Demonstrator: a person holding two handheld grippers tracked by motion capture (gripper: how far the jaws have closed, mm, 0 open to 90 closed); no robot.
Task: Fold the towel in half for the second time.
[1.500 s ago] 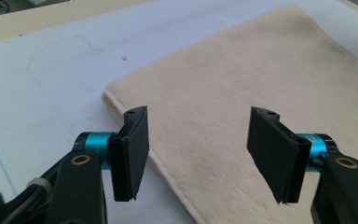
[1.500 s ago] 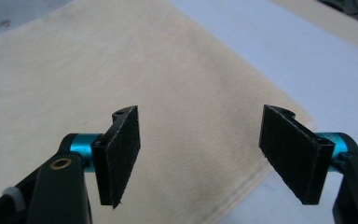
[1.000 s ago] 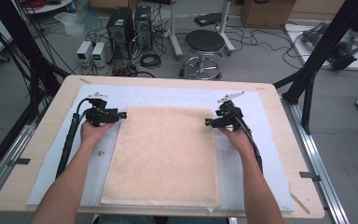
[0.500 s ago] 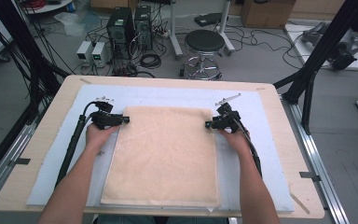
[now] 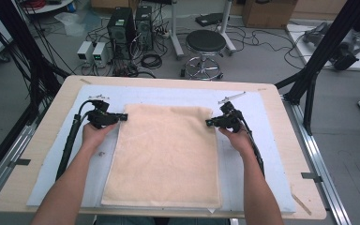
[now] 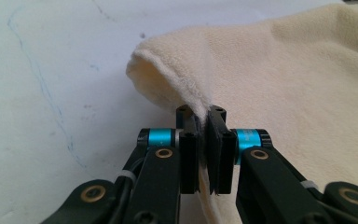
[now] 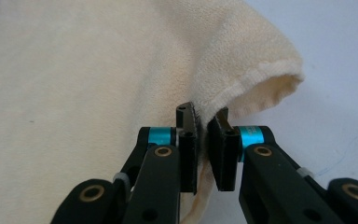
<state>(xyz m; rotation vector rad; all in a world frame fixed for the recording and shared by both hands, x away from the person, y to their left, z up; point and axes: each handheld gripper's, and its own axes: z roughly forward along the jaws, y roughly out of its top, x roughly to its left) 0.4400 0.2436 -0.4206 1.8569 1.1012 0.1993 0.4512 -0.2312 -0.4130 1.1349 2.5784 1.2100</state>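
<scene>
A cream towel lies flat on a pale blue sheet that covers the wooden table. My left gripper has just closed on the towel's left edge near its far corner, and the cloth is pinched between its black pads, bunching up beyond them. My right gripper has likewise just closed on the towel's right edge near the far right corner; the hem folds over its pads. A person's hand holds each gripper, the forearms coming in from the near side.
The wooden table's edge is ringed by black frame posts. On the floor beyond stand a stool, computer cases and loose cables. Black cables trail from each gripper along the arms.
Both grippers have moved inward onto the towel's side edges and closed on the cloth. The far corners now sit pinched and slightly lifted.
</scene>
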